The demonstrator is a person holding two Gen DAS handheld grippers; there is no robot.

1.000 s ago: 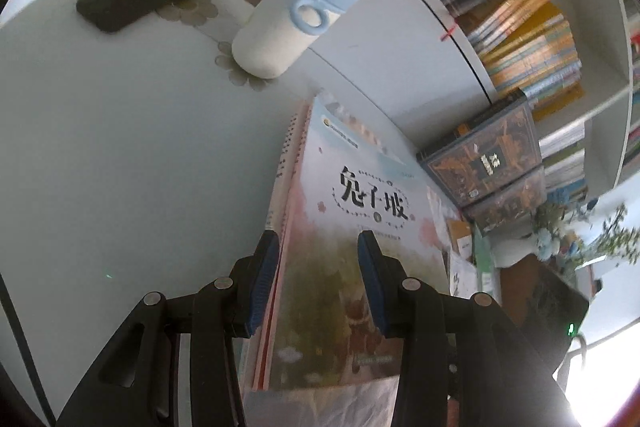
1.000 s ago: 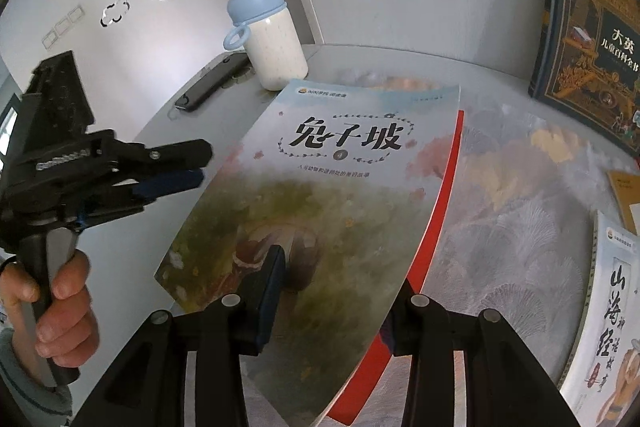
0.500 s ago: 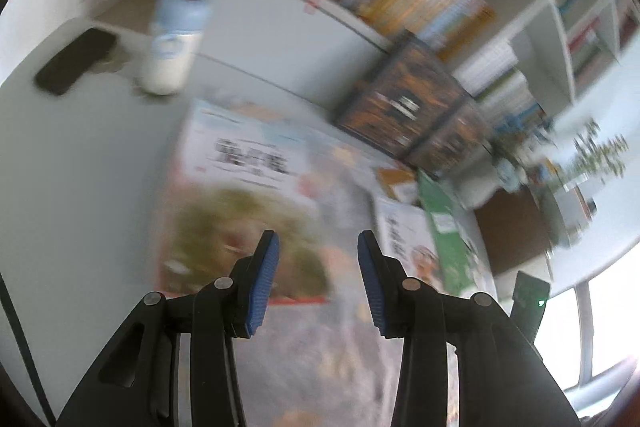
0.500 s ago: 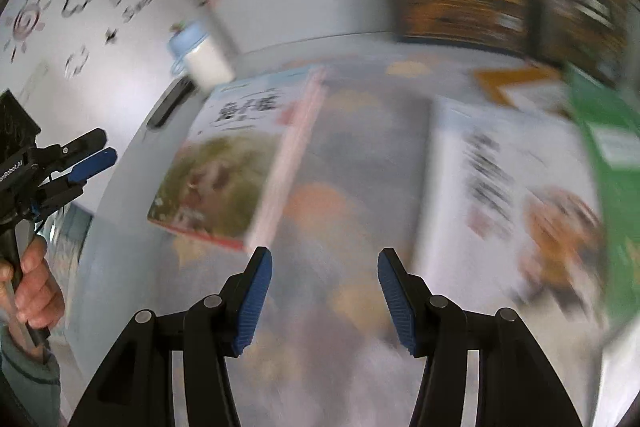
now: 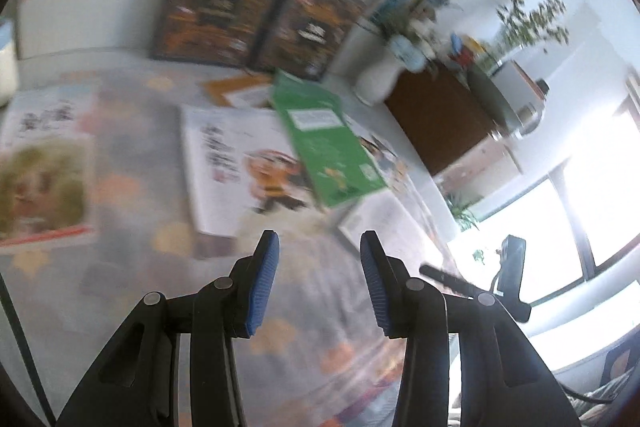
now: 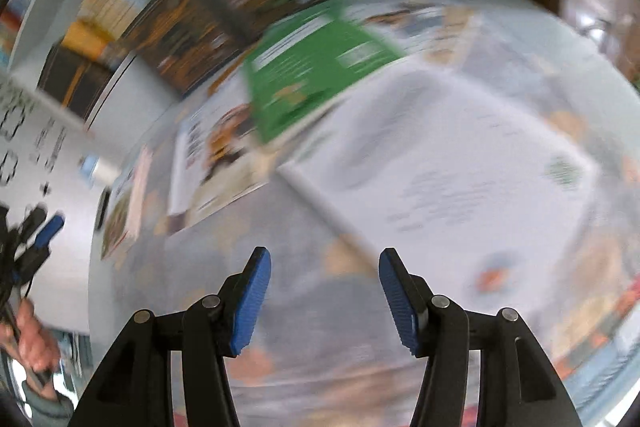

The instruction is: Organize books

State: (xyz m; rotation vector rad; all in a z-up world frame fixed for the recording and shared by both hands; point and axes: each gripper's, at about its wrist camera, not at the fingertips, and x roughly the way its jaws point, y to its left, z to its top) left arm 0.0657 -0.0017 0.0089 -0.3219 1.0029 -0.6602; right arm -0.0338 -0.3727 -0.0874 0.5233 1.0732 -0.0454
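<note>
Both grippers spread, empty: left gripper [image 5: 319,279] opening, white cartoon book [image 5: 240,163] upper left of it; green book [image 6: 316,75] overlapping, long axis diagonal, top centre above right gripper [image 6: 325,297], likely nearer.

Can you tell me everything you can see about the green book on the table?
The green book is thin and flat with a bright green cover, likely a paperback. It has a white label box near one end and small blurry pictures near the other; the words are too smeared to read. It lies closed and slanted, on top of other books, overlapping a white book with a cartoon figure. In the right wrist view it also lies across that pile. No gripper touches it.
</note>
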